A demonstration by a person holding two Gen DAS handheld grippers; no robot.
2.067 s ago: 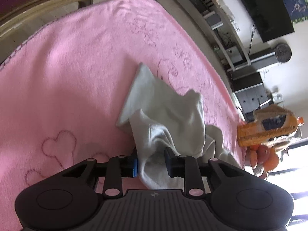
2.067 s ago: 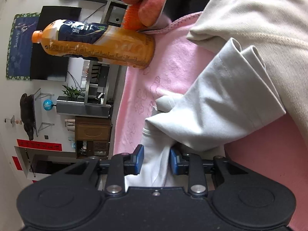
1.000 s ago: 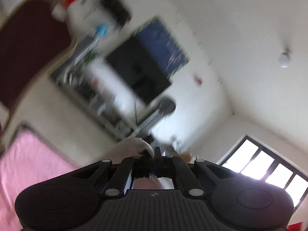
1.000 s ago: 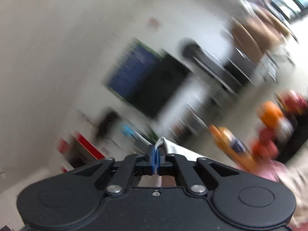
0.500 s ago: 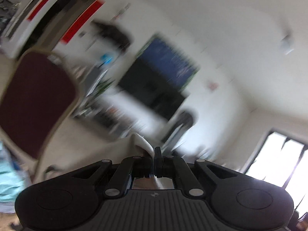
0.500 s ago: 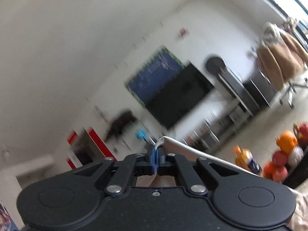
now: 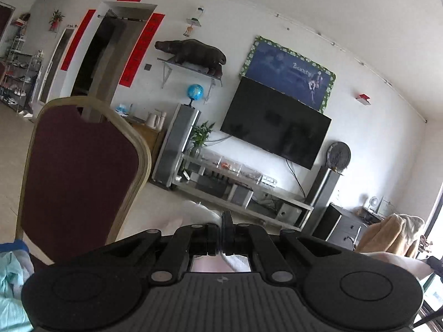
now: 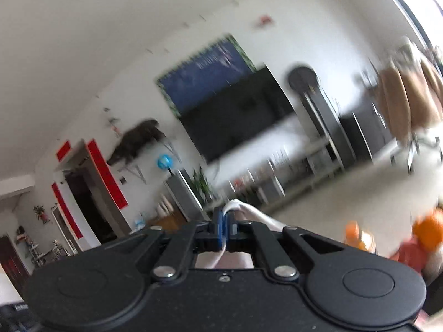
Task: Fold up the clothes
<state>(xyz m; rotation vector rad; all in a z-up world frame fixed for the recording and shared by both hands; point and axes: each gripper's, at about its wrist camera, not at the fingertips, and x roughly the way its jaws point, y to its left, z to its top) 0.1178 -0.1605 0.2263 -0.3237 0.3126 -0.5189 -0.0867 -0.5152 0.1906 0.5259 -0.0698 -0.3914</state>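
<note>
A: How far along does the folding look?

B: Hard to judge. The left gripper (image 7: pixel 223 228) has its jaws pressed together on a pinch of pale, soft white cloth garment (image 7: pixel 202 211), which bulges out just ahead of the tips and shows again below them. The right gripper (image 8: pixel 224 228) pinches the same sort of white fabric between its blue-padded jaws, a band of it trailing off to the right. Both point out across the room, not at a work surface, so the garment seems to be held up in the air. Whether any fold is made, the views do not show.

A: Anything in the way?

B: Left of the left jaws stands a dark-red padded chair with a gold frame (image 7: pixel 80 177), quite near. Right of the right jaws lies blurred orange fruit (image 8: pixel 427 228). Ahead, well apart, a black flat television (image 7: pixel 275 126).
</note>
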